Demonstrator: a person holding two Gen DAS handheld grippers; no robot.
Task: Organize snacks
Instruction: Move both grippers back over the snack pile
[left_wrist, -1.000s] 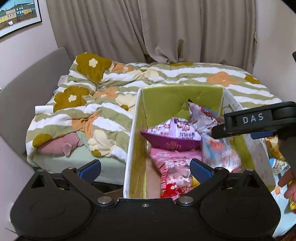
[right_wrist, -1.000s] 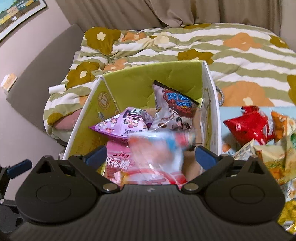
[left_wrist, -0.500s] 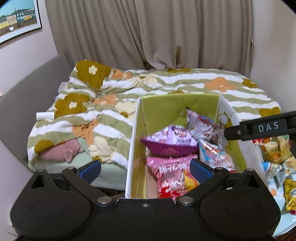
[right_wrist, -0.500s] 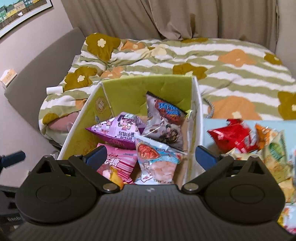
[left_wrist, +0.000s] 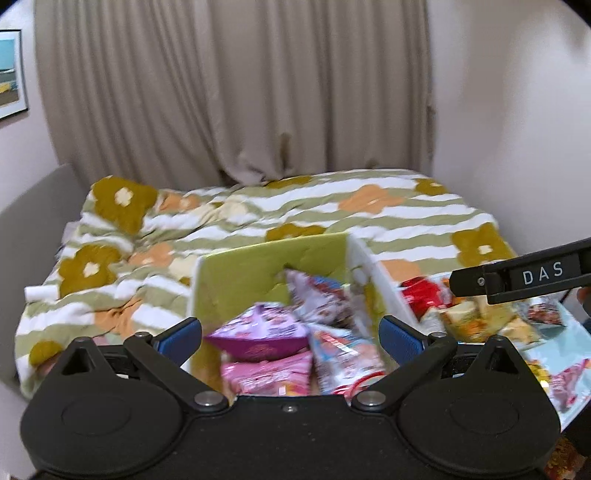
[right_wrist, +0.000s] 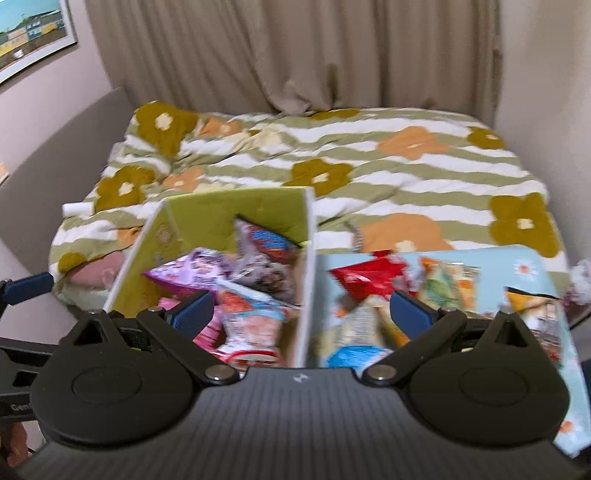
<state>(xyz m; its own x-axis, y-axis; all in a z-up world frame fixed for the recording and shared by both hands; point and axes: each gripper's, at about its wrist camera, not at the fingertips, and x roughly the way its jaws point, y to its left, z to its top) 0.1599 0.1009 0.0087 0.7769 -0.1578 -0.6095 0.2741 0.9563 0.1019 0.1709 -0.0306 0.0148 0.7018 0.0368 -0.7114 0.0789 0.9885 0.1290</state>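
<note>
Left tongs (left_wrist: 290, 332) spread wide and empty above the green box (left_wrist: 243, 273) of snack packets (left_wrist: 258, 336), right tongs (right_wrist: 301, 314) likewise agape, loose snacks (right_wrist: 373, 278) on the blue worktop (right_wrist: 524, 266) beside.

The box (right_wrist: 236, 210) is seen to be of matt card, green inside and white along its cut edges. The snack packets (right_wrist: 255, 314) held in it are of glossy plastic film, crinkled and catching the light, as is the red packet (right_wrist: 373, 277) to the right on the pale blue surface (right_wrist: 532, 266), which looks smooth. The bedspread (right_wrist: 369, 162) beyond is of soft, matt, quilted cloth; the curtain (left_wrist: 236, 92) at the far wall is of plain, dull woven fabric. The left claw (left_wrist: 290, 334) and right claw (right_wrist: 301, 312) are made of matt black plastic with finely textured blue pads (left_wrist: 400, 334) and bright metal pivot pins (left_wrist: 371, 398).
</note>
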